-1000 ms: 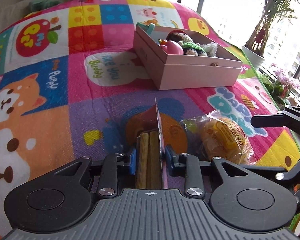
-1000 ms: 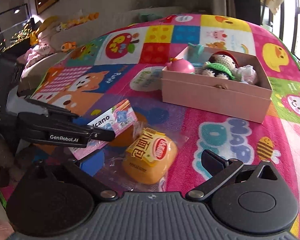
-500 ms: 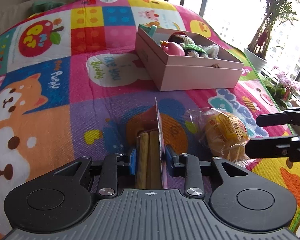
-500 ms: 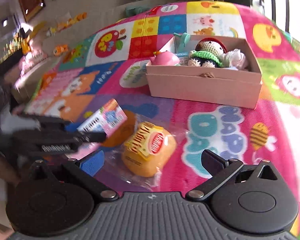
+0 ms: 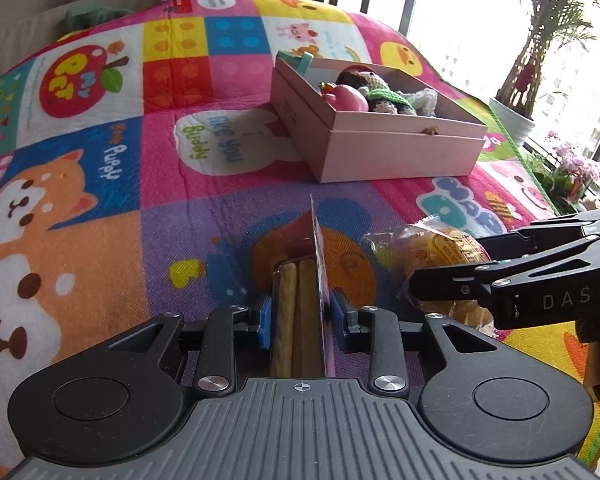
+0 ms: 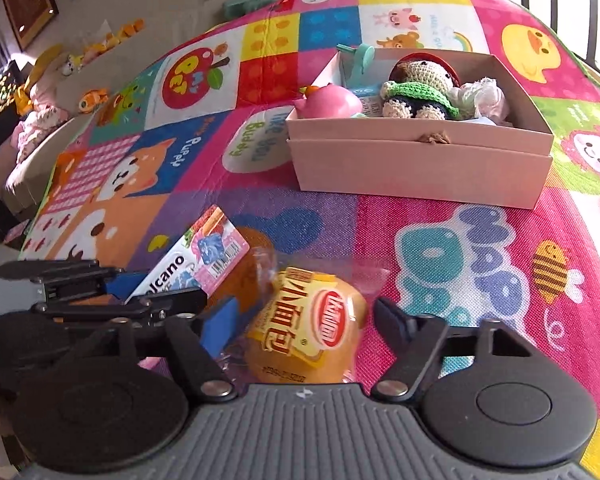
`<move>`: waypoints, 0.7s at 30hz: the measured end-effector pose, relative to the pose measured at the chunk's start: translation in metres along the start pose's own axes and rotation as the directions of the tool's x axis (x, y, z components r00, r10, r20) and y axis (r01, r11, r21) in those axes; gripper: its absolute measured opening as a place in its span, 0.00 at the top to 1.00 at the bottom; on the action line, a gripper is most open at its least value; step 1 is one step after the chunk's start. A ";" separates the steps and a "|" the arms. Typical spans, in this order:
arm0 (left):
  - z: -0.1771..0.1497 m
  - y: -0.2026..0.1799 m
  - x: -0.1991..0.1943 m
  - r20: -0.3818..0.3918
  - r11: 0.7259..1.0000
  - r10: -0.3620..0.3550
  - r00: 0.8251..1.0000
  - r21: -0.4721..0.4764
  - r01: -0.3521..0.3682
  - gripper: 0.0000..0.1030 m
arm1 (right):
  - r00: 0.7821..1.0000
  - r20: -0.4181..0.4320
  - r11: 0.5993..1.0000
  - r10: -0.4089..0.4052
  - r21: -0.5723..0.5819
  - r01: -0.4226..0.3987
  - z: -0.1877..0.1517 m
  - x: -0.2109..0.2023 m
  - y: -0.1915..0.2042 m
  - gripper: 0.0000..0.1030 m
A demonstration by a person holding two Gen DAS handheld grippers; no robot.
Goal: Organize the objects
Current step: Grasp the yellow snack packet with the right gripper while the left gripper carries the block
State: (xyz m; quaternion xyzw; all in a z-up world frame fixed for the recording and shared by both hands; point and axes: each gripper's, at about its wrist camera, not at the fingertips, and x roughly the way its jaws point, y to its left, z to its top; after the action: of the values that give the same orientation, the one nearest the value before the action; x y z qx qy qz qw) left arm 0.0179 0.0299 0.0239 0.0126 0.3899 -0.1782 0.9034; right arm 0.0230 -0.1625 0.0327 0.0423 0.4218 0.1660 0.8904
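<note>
My left gripper [image 5: 300,312] is shut on a pink snack box [image 5: 300,300], held edge-on just above the mat; the box's printed face shows in the right wrist view [image 6: 204,256]. A wrapped yellow bun [image 6: 304,328] lies on the mat between the open fingers of my right gripper [image 6: 304,320], which stand on either side of it without clamping. In the left wrist view the bun [image 5: 432,248] sits to the right, partly hidden by the right gripper. A pink cardboard box [image 5: 400,152] holds a pink toy [image 5: 346,98] and a crocheted doll [image 6: 420,88].
A colourful patchwork play mat [image 5: 100,128] covers the surface. Potted plants [image 5: 540,52] stand by the window at the right. Soft toys [image 6: 88,56] lie on a sofa beyond the mat's far left edge.
My right gripper has moved forward and down so its open fingers now straddle the bun. The left gripper has kept its hold on the snack box, nearly still.
</note>
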 end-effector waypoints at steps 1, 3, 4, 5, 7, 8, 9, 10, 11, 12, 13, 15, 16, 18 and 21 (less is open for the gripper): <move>0.000 0.000 0.000 0.000 1.000 0.000 1.000 0.000 0.000 0.68 | 1.000 -0.007 1.000 0.007 -0.004 -0.007 -0.002 -0.001 -0.001 0.41; -0.001 -0.001 0.000 0.000 1.000 0.004 1.000 0.000 -0.004 0.68 | 1.000 -0.012 1.000 0.019 0.002 -0.019 -0.006 -0.007 -0.006 0.45; -0.001 -0.001 -0.001 0.000 1.000 0.007 1.000 -0.001 -0.007 0.68 | 1.000 -0.011 1.000 0.012 -0.001 -0.012 -0.008 -0.011 -0.008 0.45; -0.001 -0.002 -0.002 0.000 1.000 0.009 1.000 -0.001 -0.009 0.68 | 1.000 -0.009 1.000 -0.005 -0.006 0.005 -0.010 -0.014 -0.010 0.45; -0.002 -0.002 -0.003 0.000 1.000 0.013 1.000 -0.002 -0.013 0.68 | 0.999 -0.001 0.999 -0.039 -0.008 0.039 -0.014 -0.023 -0.017 0.46; -0.003 -0.003 -0.004 0.001 1.000 0.016 1.000 -0.004 -0.016 0.68 | 0.999 0.002 0.999 -0.048 -0.003 0.048 -0.015 -0.027 -0.021 0.46; -0.004 -0.003 -0.005 0.002 1.000 0.021 1.000 -0.009 -0.021 0.68 | 0.999 0.007 0.999 -0.050 0.011 0.050 -0.017 -0.033 -0.027 0.46; -0.005 -0.004 -0.006 0.003 1.000 0.024 1.000 -0.016 -0.024 0.71 | 0.999 0.014 0.998 -0.050 0.029 0.050 -0.018 -0.039 -0.032 0.46; -0.006 -0.005 -0.008 0.005 1.000 0.021 1.000 -0.022 -0.021 0.74 | 0.999 0.026 0.998 -0.047 0.050 0.046 -0.018 -0.045 -0.038 0.46; -0.007 -0.006 -0.009 0.004 1.000 0.012 1.000 -0.026 -0.012 0.74 | 0.998 0.042 0.997 -0.044 0.069 0.042 -0.018 -0.052 -0.044 0.46; -0.007 -0.007 -0.010 0.000 0.999 0.002 1.000 -0.033 -0.002 0.74 | 0.997 0.061 0.996 -0.044 0.083 0.039 -0.018 -0.059 -0.049 0.46; 0.000 -0.008 -0.013 0.011 0.998 -0.029 1.000 -0.063 0.029 0.74 | 0.993 0.105 0.994 -0.052 0.101 0.042 -0.017 -0.070 -0.058 0.46; 0.006 -0.009 -0.016 0.031 0.997 -0.043 0.999 -0.068 0.046 0.74 | 0.990 0.125 0.993 -0.060 0.107 0.047 -0.017 -0.075 -0.061 0.46; 0.026 -0.014 -0.022 0.090 0.997 -0.055 0.994 -0.052 0.060 0.74 | 0.983 0.164 0.992 -0.078 0.111 0.060 -0.014 -0.080 -0.067 0.46; 0.064 -0.021 -0.022 0.162 0.995 -0.079 0.984 -0.049 0.088 0.74 | 0.973 0.208 0.990 -0.100 0.121 0.076 -0.012 -0.083 -0.074 0.46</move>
State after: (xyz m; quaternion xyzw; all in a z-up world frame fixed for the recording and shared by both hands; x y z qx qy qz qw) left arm 0.0415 0.0071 0.0862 -0.0431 0.3212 -0.2055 0.9234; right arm -0.0155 -0.2599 0.0703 0.0910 0.3338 0.0971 0.9332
